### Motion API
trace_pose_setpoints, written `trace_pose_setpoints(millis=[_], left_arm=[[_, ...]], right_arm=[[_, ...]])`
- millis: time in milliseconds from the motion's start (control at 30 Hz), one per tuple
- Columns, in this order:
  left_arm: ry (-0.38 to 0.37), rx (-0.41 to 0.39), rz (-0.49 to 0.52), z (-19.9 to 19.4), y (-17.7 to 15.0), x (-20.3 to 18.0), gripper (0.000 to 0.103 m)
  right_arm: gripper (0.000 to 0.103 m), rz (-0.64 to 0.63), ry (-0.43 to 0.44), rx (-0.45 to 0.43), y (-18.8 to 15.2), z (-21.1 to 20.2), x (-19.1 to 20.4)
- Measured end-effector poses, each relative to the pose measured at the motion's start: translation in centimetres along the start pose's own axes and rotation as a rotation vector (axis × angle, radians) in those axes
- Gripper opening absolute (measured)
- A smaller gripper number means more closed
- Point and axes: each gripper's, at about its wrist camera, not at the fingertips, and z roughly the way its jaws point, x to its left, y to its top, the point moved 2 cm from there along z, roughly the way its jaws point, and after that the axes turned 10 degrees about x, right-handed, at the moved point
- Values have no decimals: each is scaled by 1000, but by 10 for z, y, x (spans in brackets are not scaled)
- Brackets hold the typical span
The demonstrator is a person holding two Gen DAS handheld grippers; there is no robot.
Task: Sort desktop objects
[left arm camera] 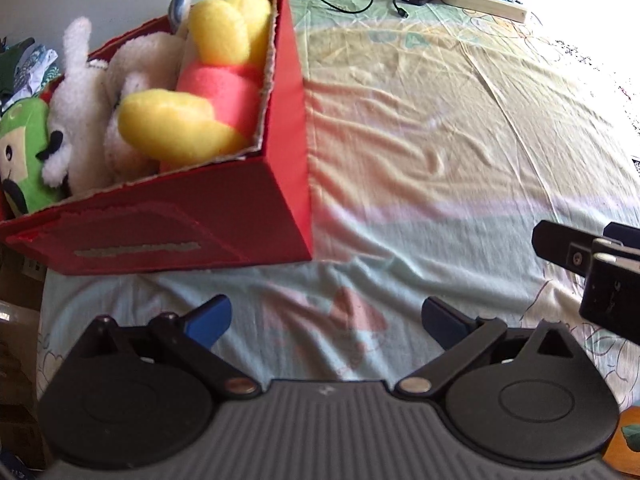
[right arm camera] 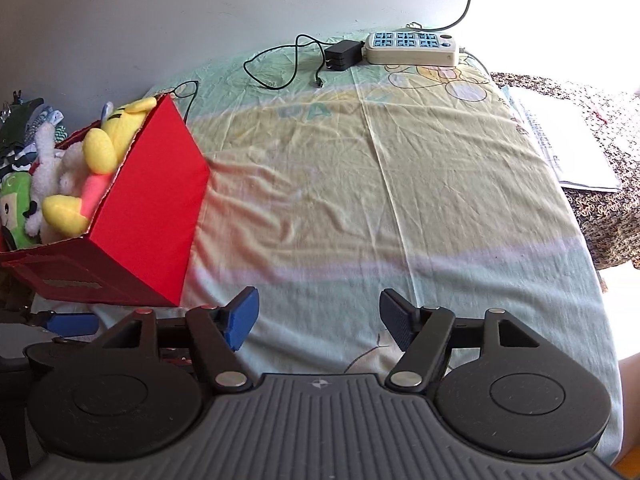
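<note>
Plush toys (left arm camera: 208,80): packed in red box (left arm camera: 224,216), left on cartoon-print bedsheet (left arm camera: 420,152) against white wall (right arm camera: 200,8). Power strip (right arm camera: 412,48), black adapter (right arm camera: 343,55) at far edge. Left gripper (left arm camera: 326,320) and right gripper (right arm camera: 318,320): both spread, empty.

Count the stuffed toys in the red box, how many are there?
3 show. The yellow plush bear in a pink shirt lies by the red cardboard box's right wall, the fluffy white plush animal sits mid-box, the green plush toy far left. More may hide underneath.
</note>
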Motion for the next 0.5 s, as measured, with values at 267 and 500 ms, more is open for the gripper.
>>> trace_pose_setpoints(millis=[267, 500], left_arm=[[-11, 24, -42, 6, 0, 9, 101], [4, 47, -90, 9, -6, 25, 101]], right_arm=[[76, -4, -30, 26, 6, 8, 1], [76, -17, -46, 49, 10, 15, 12]])
